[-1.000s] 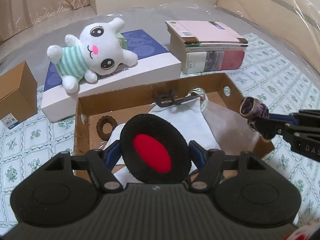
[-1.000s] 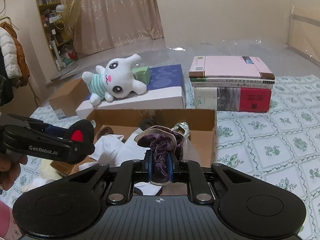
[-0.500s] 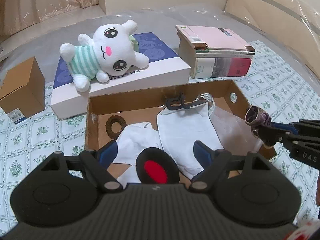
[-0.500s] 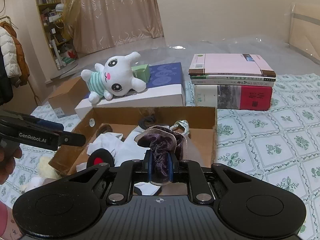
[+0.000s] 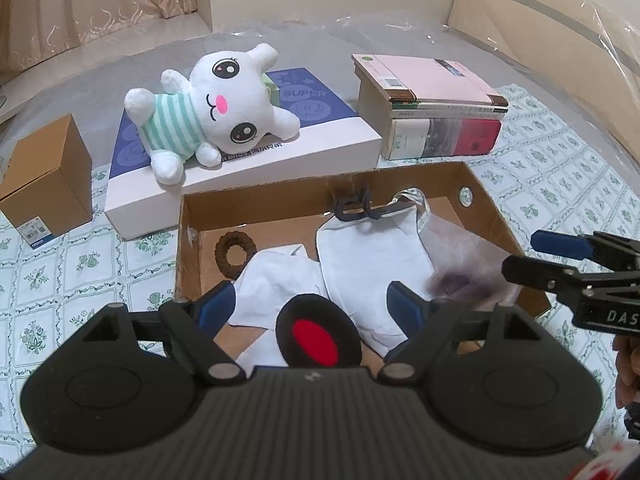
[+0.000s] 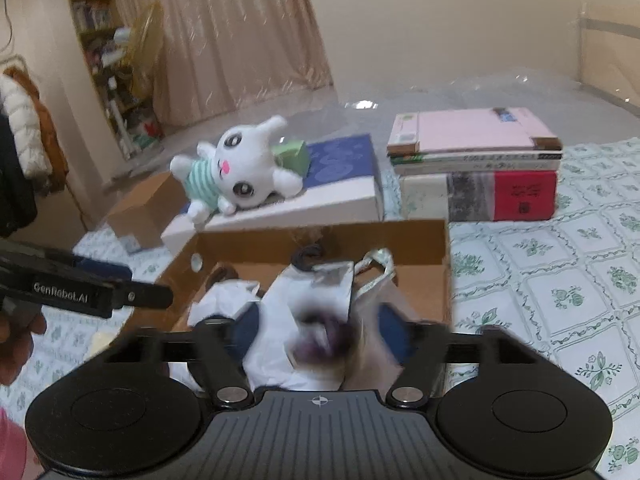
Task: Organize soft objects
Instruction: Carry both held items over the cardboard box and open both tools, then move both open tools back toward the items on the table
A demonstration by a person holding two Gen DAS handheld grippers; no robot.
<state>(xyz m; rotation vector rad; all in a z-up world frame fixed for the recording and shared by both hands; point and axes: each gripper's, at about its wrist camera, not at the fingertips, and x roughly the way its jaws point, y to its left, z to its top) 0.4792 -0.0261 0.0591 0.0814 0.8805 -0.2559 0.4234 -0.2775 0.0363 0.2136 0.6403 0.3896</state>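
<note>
An open cardboard box holds white cloths, a brown scrunchie, a black clip and a black pad with a red centre. My left gripper is open above the pad, apart from it. My right gripper is open over the box. A purple velvet scrunchie shows as a blur between its fingers, falling loose; it also shows blurred in the left wrist view. The right gripper's fingers reach in from the right.
A white plush bunny lies on a white and blue flat box behind the cardboard box. A stack of books stands at the back right. A small brown carton sits at the left. The floral bedspread lies all around.
My right gripper has opened and let go of the purple scrunchie, which drops into the box. My left gripper let go of the black pad earlier; the pad now lies in the box.
</note>
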